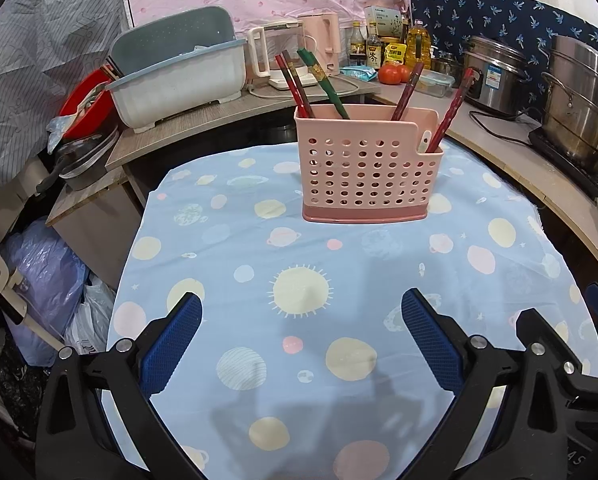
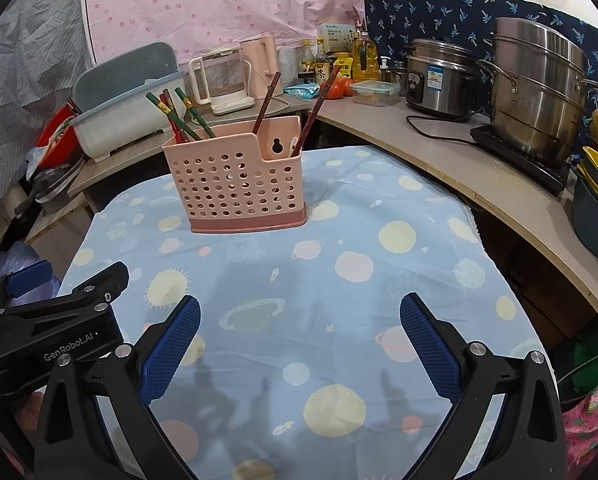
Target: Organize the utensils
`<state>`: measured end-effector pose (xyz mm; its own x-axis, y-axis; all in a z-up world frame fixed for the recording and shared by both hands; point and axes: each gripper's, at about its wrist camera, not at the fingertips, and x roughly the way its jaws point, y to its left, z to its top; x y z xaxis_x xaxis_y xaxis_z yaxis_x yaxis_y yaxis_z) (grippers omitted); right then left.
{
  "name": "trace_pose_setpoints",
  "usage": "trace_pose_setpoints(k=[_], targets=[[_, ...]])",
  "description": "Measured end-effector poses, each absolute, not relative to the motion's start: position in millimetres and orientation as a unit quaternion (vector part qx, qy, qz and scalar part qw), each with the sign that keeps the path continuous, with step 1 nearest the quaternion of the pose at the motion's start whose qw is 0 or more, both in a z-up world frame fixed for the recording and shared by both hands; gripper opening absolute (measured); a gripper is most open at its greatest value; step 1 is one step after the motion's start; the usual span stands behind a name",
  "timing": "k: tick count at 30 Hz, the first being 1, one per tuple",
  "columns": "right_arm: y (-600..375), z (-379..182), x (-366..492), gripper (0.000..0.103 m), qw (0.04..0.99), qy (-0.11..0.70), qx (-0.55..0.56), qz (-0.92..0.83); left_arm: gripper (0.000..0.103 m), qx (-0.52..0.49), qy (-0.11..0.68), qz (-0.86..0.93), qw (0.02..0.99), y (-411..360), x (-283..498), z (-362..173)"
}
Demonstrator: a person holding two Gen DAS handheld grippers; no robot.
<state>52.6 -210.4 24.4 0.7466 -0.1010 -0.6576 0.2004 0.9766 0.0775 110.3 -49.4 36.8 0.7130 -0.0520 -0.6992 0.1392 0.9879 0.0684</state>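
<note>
While both grippers hang low over the near edge of the table, neither one holds anything. The left gripper (image 1: 301, 316) has its blue pads (image 1: 171, 348) spread wide, with only the planet-print tablecloth (image 1: 259, 240) between them. The right gripper (image 2: 300, 316) is spread just as wide over the same cloth, and the left tool's black body shows at about 9 o'clock in its view.

Farther on, toward 12 o'clock from both tools, stands the pink utensil holder (image 1: 369, 168), upright on the cloth near the table's far edge and well apart from either gripper. Its left compartment carries a green chopstick (image 1: 323, 82) and 2 red chopsticks (image 1: 295, 86), all leaning to 11 o'clock. The lower right compartment carries 2 more dark red sticks (image 1: 451, 112) leaning to 1 o'clock, beside a small white utensil tip that is too hidden to identify. No loose utensil shows on the cloth.

Behind the table, at 10 o'clock, sits a grey dish rack (image 1: 179, 80); at 2 o'clock, steel pots (image 1: 579, 108) line the counter.

My reading is that the sorting is either finished or between picks. If the sticks are to be regrouped, the next move calls for a long forward reach, then a narrow pinch high on a single stick, lifting along its lean so the light holder does not tip.
</note>
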Motion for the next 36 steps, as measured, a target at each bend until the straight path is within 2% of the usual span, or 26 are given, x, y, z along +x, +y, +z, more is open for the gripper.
trace_pose_setpoints(k=[36], targets=[[-210.5, 19.6, 54.7, 0.097, 0.929, 0.352, 0.074, -0.084, 0.096, 0.056, 0.381, -0.049, 0.922, -47.9, 112.1, 32.8]])
